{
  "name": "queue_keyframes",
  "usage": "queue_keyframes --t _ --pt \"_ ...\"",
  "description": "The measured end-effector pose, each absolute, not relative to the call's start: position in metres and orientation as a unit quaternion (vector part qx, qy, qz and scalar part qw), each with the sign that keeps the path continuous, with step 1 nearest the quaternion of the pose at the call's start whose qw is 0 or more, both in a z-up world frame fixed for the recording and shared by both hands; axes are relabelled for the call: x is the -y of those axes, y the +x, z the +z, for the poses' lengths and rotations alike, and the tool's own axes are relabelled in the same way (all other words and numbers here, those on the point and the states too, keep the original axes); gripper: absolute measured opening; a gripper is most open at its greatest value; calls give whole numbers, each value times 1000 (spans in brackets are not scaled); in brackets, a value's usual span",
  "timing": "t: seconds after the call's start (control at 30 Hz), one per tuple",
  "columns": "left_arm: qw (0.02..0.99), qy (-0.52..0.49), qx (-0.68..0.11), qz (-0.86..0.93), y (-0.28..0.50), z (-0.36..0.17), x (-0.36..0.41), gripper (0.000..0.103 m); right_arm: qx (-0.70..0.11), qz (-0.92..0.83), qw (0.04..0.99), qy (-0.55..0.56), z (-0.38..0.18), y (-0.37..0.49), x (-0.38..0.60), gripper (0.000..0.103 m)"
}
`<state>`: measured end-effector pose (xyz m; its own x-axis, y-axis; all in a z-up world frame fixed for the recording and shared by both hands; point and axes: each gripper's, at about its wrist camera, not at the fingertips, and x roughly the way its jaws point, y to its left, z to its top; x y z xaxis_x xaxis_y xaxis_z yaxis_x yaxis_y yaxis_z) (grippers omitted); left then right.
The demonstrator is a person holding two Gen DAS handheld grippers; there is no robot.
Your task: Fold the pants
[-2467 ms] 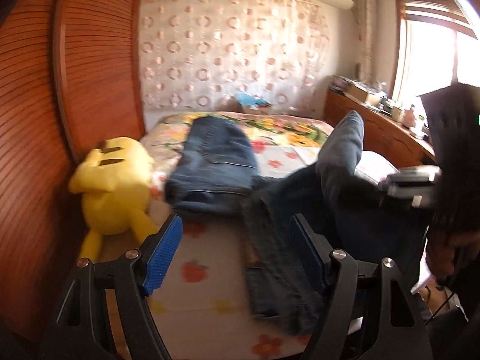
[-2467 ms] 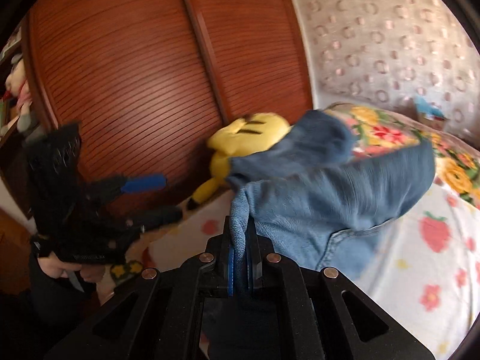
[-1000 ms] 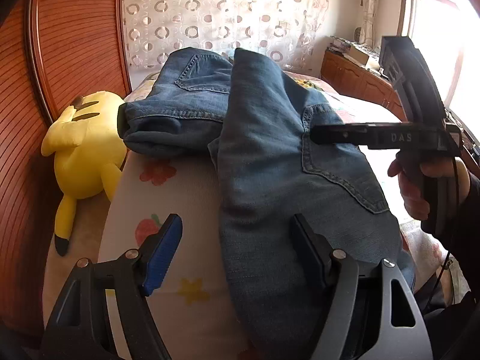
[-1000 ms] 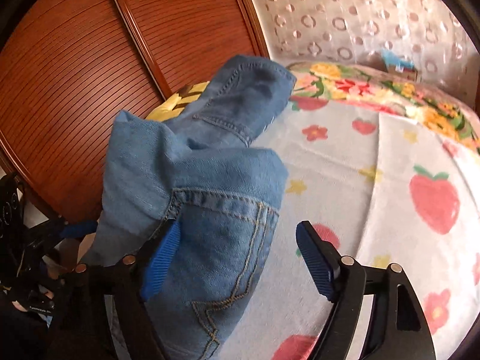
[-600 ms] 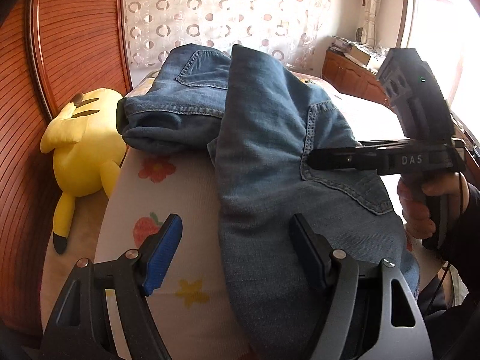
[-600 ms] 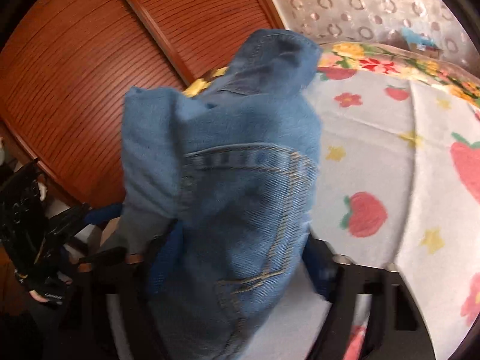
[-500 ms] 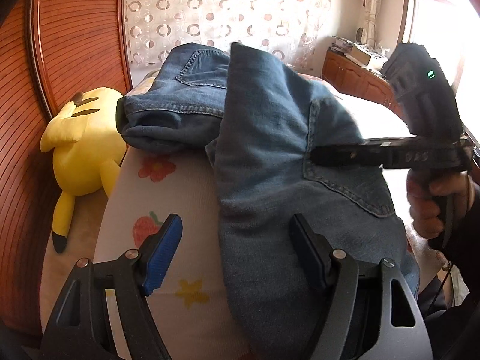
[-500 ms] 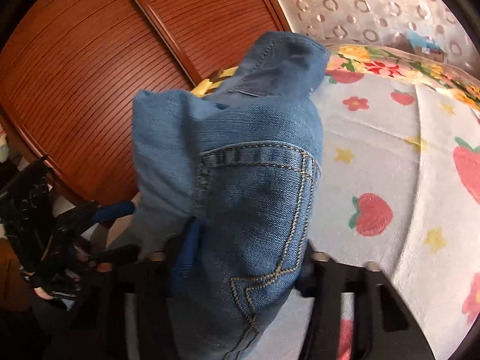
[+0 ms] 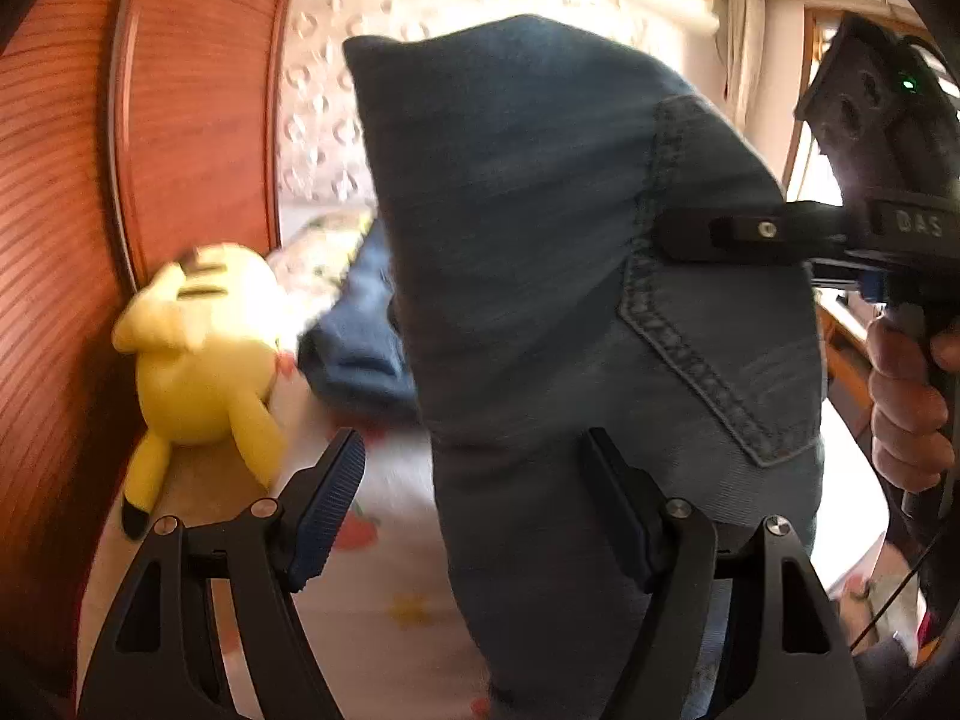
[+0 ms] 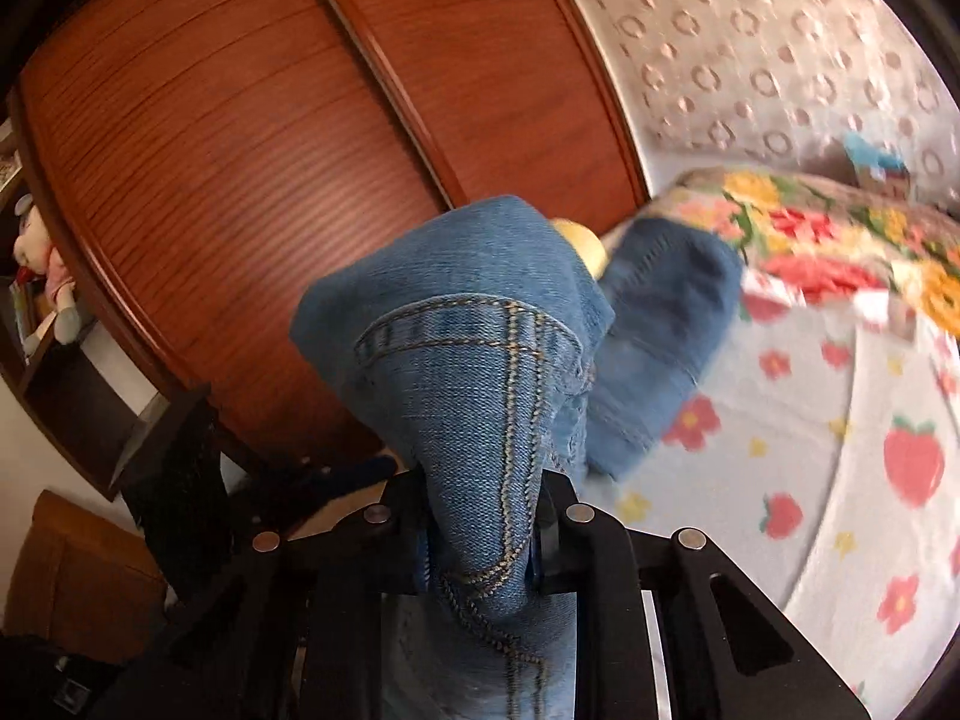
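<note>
Blue denim pants [image 9: 540, 252] hang lifted above the bed, filling the middle of the left wrist view. My right gripper [image 10: 483, 546] is shut on the pants [image 10: 474, 372] near a back pocket seam; it also shows in the left wrist view [image 9: 666, 240], pinching the cloth from the right. My left gripper [image 9: 474, 498] is open, its fingers on either side of the hanging cloth's lower left part. It also shows in the right wrist view [image 10: 336, 480], low and to the left, partly hidden by the pants.
A second folded pair of jeans [image 9: 360, 330] lies on the flowered bed sheet [image 10: 840, 396]. A yellow plush toy [image 9: 204, 348] sits by the wooden wardrobe doors [image 10: 270, 120]. A window and a wooden dresser are at the right.
My right gripper has shut on the pants and lifted them off the bed. The left gripper has stayed open and the view has tilted up.
</note>
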<state>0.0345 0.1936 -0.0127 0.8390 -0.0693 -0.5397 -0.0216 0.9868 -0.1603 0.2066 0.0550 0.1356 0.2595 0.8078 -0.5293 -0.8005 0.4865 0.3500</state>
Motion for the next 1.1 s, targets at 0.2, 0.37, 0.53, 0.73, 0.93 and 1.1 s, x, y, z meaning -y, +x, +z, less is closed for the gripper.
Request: queue_keyframes --t 0.2,0.37,0.53,0.73,0.93,1.1 --pt "970 -94 -224 10 34 34 -225 75 -313 520 794 -27 185 226 -94 22" --pt "977 -91 -187 41 40 69 -251 75 -304 542 782 -42 211 242 -136 22" --pt "981 -79 -166 61 57 90 -268 75 -279 570 772 -22 228 275 -153 22" --pt "971 -69 -223 52 130 58 -272 75 -336 521 782 56 140 398 -125 25" --pt "942 -74 -325 33 199 -18 -259 75 -447 395 801 45 -5 502 -93 46" --pt "930 -62 -361 43 212 -47 -258 75 -445 423 789 20 -7 509 -74 58"
